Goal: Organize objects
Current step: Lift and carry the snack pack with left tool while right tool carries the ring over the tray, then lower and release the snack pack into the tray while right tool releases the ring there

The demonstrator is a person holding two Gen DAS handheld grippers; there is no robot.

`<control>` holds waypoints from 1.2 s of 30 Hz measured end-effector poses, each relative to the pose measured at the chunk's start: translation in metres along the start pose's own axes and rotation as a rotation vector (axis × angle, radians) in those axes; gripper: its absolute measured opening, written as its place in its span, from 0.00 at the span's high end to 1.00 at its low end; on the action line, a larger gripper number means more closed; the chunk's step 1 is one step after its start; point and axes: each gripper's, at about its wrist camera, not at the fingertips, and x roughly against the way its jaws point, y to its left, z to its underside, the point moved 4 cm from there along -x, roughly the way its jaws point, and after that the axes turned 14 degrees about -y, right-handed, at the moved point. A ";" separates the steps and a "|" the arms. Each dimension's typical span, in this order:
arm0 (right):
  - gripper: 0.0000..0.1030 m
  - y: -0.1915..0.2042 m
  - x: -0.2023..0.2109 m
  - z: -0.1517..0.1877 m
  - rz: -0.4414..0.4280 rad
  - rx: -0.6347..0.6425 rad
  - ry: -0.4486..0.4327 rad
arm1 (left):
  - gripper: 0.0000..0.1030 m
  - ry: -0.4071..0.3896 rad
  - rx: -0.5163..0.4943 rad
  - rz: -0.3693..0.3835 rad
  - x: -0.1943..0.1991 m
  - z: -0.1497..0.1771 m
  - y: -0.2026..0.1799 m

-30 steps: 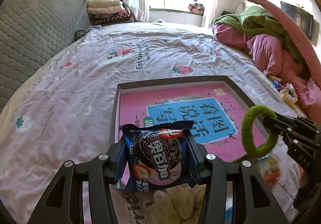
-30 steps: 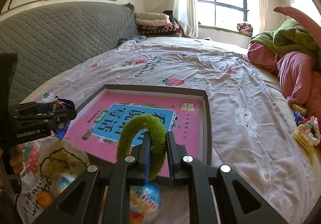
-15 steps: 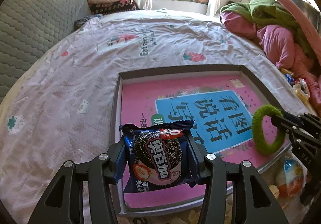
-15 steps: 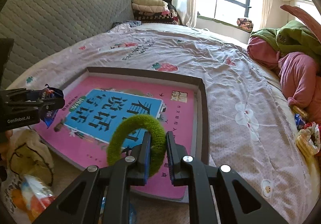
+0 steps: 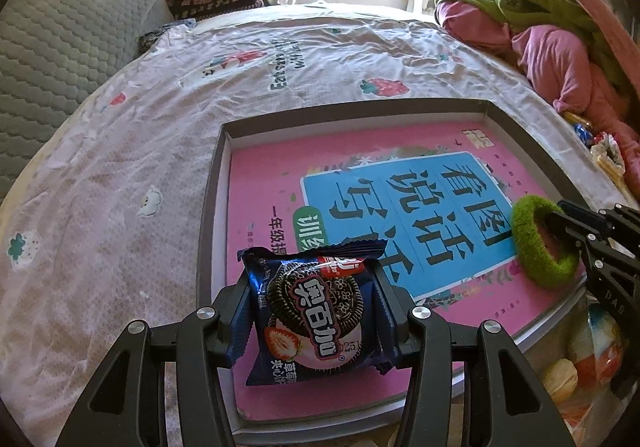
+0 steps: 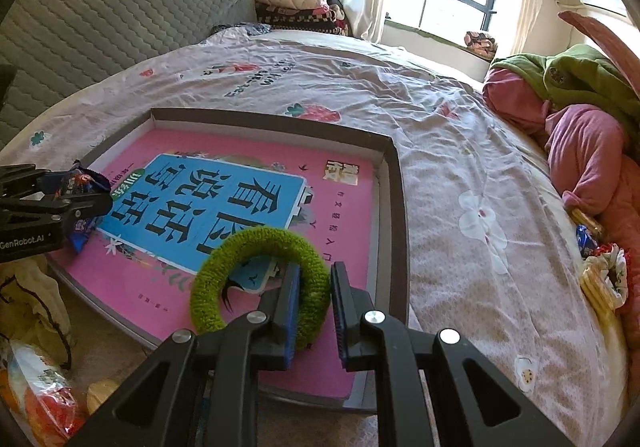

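The left gripper [image 5: 316, 321] has its jaws clamped on the two side edges of a cookie packet [image 5: 316, 311], which stands upright with its label facing the camera and its crimped top edge up, long axis roughly vertical, above the near left corner of the tray [image 5: 210, 207]. The right gripper [image 6: 314, 307] has its jaws pinched tight on one side of a green ring [image 6: 256, 279], whose loop stands on edge and reaches left and up from the jaws, above the near right part of the pink book [image 6: 340, 215]. The book lies flat in the tray on the bed [image 6: 460, 183].
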 end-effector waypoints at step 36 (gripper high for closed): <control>0.60 -0.004 0.012 -0.010 -0.023 -0.058 -0.016 | 0.35 -0.007 0.025 -0.029 0.023 -0.016 0.005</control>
